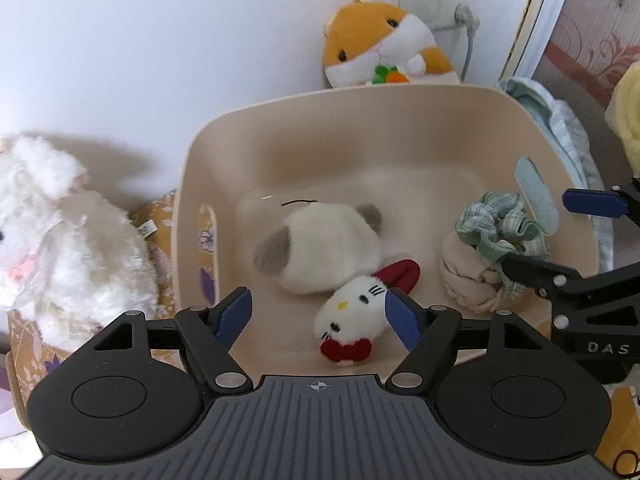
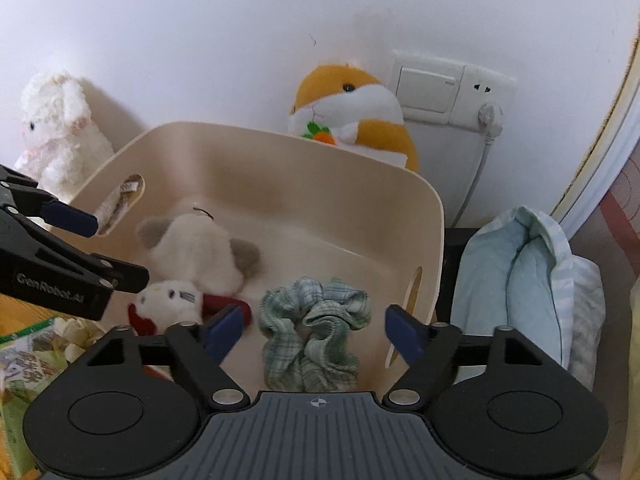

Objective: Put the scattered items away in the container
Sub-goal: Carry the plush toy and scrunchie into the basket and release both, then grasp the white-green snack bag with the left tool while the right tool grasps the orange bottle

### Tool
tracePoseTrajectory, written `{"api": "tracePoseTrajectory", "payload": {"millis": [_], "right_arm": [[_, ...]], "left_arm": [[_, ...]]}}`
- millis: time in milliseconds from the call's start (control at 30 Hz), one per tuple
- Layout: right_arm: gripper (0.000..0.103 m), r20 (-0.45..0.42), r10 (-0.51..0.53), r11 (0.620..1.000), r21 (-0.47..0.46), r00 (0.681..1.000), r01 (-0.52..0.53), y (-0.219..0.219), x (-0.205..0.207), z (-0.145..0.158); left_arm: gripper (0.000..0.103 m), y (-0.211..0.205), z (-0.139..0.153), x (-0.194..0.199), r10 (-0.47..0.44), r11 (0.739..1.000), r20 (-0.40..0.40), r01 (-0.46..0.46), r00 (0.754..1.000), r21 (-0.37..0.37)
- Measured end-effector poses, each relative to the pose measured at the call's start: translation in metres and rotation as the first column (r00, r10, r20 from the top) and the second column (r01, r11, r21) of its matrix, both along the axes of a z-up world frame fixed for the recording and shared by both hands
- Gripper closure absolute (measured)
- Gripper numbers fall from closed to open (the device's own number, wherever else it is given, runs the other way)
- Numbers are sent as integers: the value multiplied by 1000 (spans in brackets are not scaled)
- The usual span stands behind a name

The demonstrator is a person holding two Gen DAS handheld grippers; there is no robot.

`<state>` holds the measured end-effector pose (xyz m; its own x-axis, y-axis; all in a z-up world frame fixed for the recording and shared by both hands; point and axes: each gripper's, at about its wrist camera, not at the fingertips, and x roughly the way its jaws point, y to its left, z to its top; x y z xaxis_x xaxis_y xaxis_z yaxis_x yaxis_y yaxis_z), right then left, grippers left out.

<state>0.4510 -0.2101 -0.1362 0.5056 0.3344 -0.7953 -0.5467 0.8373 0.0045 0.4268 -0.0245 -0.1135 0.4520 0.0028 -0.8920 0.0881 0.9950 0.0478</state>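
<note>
Blue pads line the black left tongs (image 1: 318, 312), which stand wide open over the near part of a beige plastic tub (image 1: 280, 104); nothing is clamped between them. A small white cat-face plush with red bows (image 1: 352, 322) lies on the tub floor in the gap, close against the right-hand pad (image 1: 402, 318), though whether it touches cannot be told. Just beyond it, touching its upper red bow, rests a cream plush with grey ears (image 1: 324, 254).

The right tongs (image 2: 314, 330), likewise black with blue pads, are spread wide and grip nothing. A green-and-white checked fabric scrunchie (image 2: 314, 332) sits between the fingers on the tub floor near the right wall, with clear space to either pad. In the left wrist view that scrunchie (image 1: 500, 228) lies on top of a knotted beige cloth bundle (image 1: 466, 280), in the tub's right corner, and the right tongs (image 1: 560, 236) reach in from the right around it.

Outside the tub, an orange-and-white hamster plush holding a carrot (image 1: 380, 46) leans on the white wall (image 1: 160, 40) behind the far rim, beside a white wall socket with a plug in it (image 1: 436, 0). A fluffy white lamb plush (image 1: 52, 240) stands to the tub's left. A pale blue folded cloth (image 2: 520, 280) lies just to the tub's right. A printed green packet (image 2: 24, 364) shows at the lower left of the right wrist view.
</note>
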Motion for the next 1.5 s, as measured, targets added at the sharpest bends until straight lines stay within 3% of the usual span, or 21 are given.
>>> {"api": "tracePoseTrajectory", "payload": {"millis": [167,433,767,1133,1267,1500], "right_arm": [[0,35,-6,999,42,999,5,-4,-19,15],[0,64,58,997,44,996,-61,-4,-60,25],[0,29,103,993,-56,994,-102,7,-95,-2],[0,-50,57,995,-76,997,-61,17,-103,-32],[12,-74,49,996,-67,996,-54,20,-100,-36],[22,-142,4,1000,-28,990,-8,20,-91,-44]], "left_arm": [[27,18,18,-18,11,1000,30,-11,999,-9],[25,75,29,-63,73,997,41,-74,996,18],[25,134,-3,-112,167,986,-57,-166,984,13],[25,143,-33,-116,232,967,-146,-245,962,-75],[25,140,-40,-112,249,957,-158,-268,956,-115],[25,137,-47,-110,245,917,-201,-294,948,-269]]}}
